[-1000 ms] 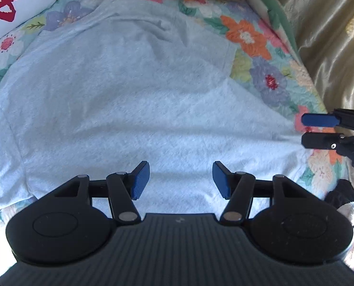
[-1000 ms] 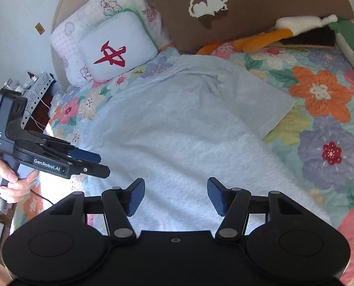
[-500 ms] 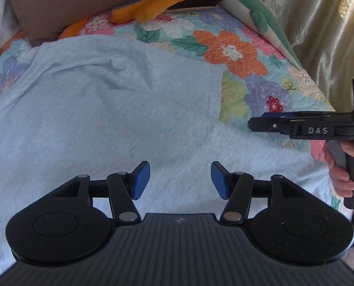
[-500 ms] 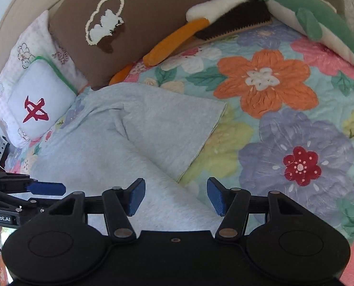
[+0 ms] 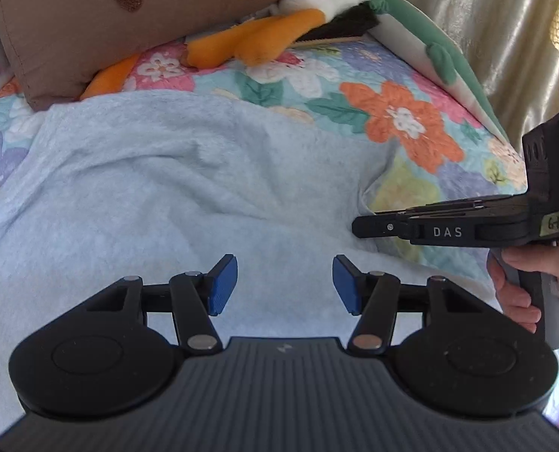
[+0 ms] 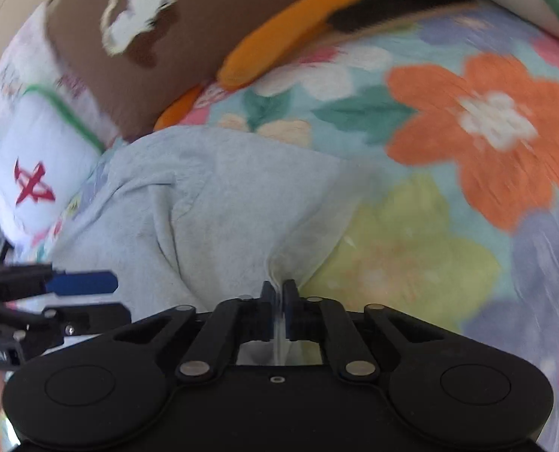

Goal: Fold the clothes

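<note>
R gripper (image 6: 278, 309) pinched shut on T-shirt (image 5: 166, 196) sleeve edge, L gripper (image 5: 284, 286) wide open, empty, over the body: sleeve fold starting, next carry sleeve inward toward L.

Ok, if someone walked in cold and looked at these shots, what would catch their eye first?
Probably the right gripper, shut on the edge of the pale blue shirt that is spread over the bed. Next, the loud floral quilt beside it, with its big orange flower. The left gripper hangs open over the shirt, holding nothing, and a brown pillow sits at the head of the bed.
</note>
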The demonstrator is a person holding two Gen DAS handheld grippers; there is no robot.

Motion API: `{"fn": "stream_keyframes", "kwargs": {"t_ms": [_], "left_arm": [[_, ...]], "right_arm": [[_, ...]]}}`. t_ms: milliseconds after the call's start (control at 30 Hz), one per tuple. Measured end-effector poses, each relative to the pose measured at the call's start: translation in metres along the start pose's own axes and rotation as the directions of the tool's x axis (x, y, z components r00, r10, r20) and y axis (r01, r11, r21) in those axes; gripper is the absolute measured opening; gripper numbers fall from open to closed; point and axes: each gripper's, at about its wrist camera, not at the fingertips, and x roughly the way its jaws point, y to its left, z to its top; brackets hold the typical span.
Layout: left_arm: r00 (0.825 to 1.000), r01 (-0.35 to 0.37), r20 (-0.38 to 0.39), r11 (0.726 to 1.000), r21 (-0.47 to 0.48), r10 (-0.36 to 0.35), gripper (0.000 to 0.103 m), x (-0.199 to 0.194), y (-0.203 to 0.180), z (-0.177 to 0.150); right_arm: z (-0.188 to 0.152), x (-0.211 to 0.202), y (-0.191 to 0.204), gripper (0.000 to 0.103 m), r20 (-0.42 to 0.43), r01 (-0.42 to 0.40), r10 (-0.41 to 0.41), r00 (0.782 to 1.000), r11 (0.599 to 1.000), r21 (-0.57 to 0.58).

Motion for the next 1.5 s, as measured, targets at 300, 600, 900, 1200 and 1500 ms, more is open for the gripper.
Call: {"fn": "stream_keyframes", "kwargs": {"t_ms": [300,600,900,1200,1500], "left_arm": [[0.993,0.085,0.084,0.996,-0.008,-0.084,0.058,0.014,0.013,0.035],[0.99,0.102,0.104,0.992,-0.078,-0.094,0.061,0.037,0.026,0.055],[0.987,0.049,0.159,0.989,-0.137,-0.026,0.061,0.007,0.081,0.04],[0.977,-0.038,0.188,0.943,-0.33,0.105,0.062,-0.032,0.176,0.008],[0.952,-0.198,0.17,0.934,-0.297,0.256,0.065,-0.068,0.223,-0.032]], "right_arm": [[0.085,-0.042,0.019,0.006,0.265,0.117,-0.071,0.962,0.98,-0.162],[0.128,-0.034,0.029,0.004,0.365,0.343,-0.235,0.901,0.902,-0.264],[0.11,0.005,-0.014,0.022,0.195,0.616,-0.587,0.785,0.773,-0.15],[0.142,0.029,0.07,0.041,0.113,0.088,-0.059,0.992,0.96,-0.265],[0.152,0.118,0.147,0.054,0.028,0.103,-0.105,0.994,0.83,-0.549]]}}
